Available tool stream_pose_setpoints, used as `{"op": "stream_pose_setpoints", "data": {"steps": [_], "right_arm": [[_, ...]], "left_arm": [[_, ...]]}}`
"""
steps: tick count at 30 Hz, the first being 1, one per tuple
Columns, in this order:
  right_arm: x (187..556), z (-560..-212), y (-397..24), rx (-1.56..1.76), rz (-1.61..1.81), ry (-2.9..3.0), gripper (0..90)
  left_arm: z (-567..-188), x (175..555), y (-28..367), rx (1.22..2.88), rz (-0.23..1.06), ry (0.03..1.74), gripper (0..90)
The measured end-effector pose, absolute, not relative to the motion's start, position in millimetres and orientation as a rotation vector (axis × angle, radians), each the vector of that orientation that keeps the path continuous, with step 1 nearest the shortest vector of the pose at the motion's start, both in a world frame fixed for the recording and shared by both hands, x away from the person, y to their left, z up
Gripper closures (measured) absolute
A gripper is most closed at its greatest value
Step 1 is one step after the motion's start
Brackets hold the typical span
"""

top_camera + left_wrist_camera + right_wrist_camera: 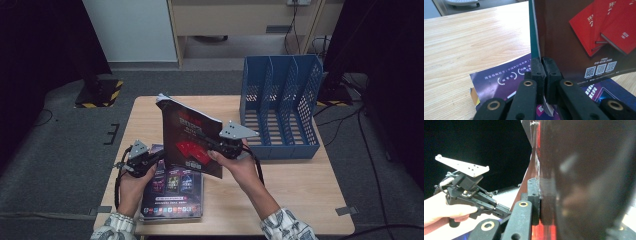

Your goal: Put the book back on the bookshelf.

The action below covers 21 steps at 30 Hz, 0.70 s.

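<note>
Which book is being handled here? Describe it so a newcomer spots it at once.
On the wooden table, left of the blue file rack, one dark-covered book stands upright. The left gripper and right gripper clamp its opposite edges. Its cover shows red books, unlike the purple-covered booklet lying flat beneath it.

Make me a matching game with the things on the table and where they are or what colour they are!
Things:
1. dark magazine
2. purple magazine
3. file rack
4. table

Descriptions:
A. blue, with empty slots, standing at the table's far right
B. light wood
C. held upright, pinched by the left gripper and the right gripper
D. lying flat near the front edge

Pairs: 1-C, 2-D, 3-A, 4-B
</note>
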State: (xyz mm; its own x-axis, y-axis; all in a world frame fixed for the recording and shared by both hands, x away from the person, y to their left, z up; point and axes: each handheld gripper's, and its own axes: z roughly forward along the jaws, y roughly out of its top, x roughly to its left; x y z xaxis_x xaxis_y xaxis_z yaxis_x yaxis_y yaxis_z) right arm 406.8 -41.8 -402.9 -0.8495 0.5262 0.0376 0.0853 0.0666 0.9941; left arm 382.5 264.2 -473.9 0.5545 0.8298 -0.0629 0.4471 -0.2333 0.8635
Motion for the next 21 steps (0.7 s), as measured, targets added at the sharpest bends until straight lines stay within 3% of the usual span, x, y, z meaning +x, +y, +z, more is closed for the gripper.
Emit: {"op": "stream_pose_setpoints", "data": {"steps": [10, 18, 20, 21], "right_arm": [[407.3, -398.6, -40.9, 0.617, 1.865, 2.038, 83.2], [406.2, -391.2, -40.4, 0.604, 1.856, 2.027, 86.4], [405.6, -390.2, -39.7, 0.607, 1.860, 2.021, 86.5], [405.6, -388.9, -38.7, 0.601, 1.857, 2.023, 86.6]], "left_arm": [[-473.6, 382.7, 264.2, 1.869, 0.522, 1.039, 87.6], [-473.8, 382.9, 264.6, 1.853, 0.524, 1.050, 87.2], [-475.1, 383.8, 265.8, 1.822, 0.515, 1.062, 84.0], [-475.8, 384.3, 266.1, 1.807, 0.514, 1.074, 77.0]]}}
